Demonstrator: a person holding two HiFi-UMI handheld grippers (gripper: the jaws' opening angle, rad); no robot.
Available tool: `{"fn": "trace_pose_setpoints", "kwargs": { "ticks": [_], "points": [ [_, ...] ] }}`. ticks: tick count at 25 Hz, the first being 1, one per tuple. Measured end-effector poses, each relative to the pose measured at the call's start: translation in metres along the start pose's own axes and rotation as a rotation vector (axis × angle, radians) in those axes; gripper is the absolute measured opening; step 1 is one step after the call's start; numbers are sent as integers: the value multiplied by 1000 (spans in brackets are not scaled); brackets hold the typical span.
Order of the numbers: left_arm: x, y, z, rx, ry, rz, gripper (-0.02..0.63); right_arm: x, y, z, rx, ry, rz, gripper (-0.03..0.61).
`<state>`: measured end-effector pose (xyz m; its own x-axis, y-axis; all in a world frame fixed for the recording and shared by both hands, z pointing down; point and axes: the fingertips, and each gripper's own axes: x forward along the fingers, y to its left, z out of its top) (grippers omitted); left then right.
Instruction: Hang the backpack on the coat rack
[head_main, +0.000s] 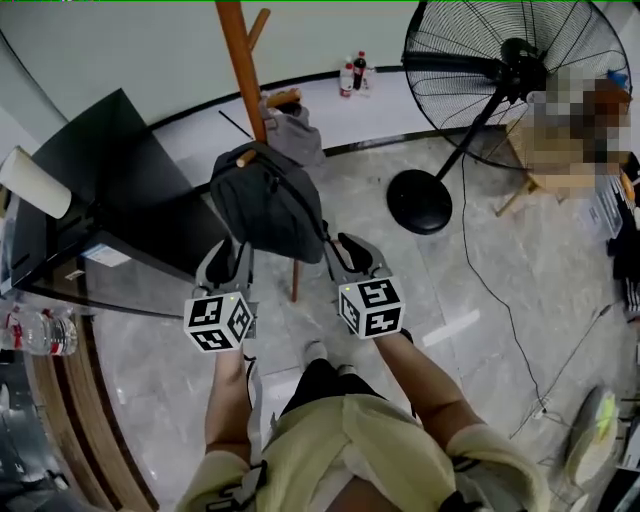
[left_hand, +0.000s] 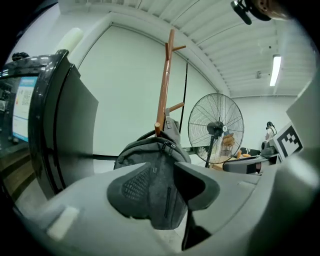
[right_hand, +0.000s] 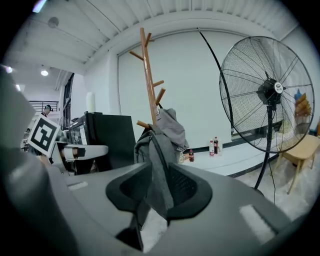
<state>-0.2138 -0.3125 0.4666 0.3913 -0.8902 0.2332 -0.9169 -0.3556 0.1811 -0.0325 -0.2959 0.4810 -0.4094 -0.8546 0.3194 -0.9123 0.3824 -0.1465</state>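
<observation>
A dark grey backpack hangs against the wooden coat rack. Its top sits at a low peg, and I cannot tell whether the loop is over the peg. My left gripper is shut on the backpack's lower left side. My right gripper is shut on its lower right edge. In the left gripper view the backpack fills the gap between the jaws of the left gripper, below the rack. In the right gripper view a fold of the backpack is pinched in the right gripper.
A grey garment hangs on the rack behind the backpack. A big standing fan with a round base stands to the right, its cable trailing over the floor. A black cabinet stands to the left. Bottles stand by the wall.
</observation>
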Motion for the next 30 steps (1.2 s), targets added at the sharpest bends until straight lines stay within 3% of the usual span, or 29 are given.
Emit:
{"fn": "trace_pose_setpoints", "kwargs": {
  "ticks": [12, 22, 30],
  "points": [
    [-53, -30, 0, 3, 21, -2, 36, -48, 10, 13, -7, -41, 63, 3],
    [-98, -33, -8, -13, 58, 57, 32, -76, 21, 2, 2, -7, 99, 3],
    [-114, -41, -8, -55, 50, 50, 15, -93, 26, 0, 21, -5, 128, 3]
  ]
}}
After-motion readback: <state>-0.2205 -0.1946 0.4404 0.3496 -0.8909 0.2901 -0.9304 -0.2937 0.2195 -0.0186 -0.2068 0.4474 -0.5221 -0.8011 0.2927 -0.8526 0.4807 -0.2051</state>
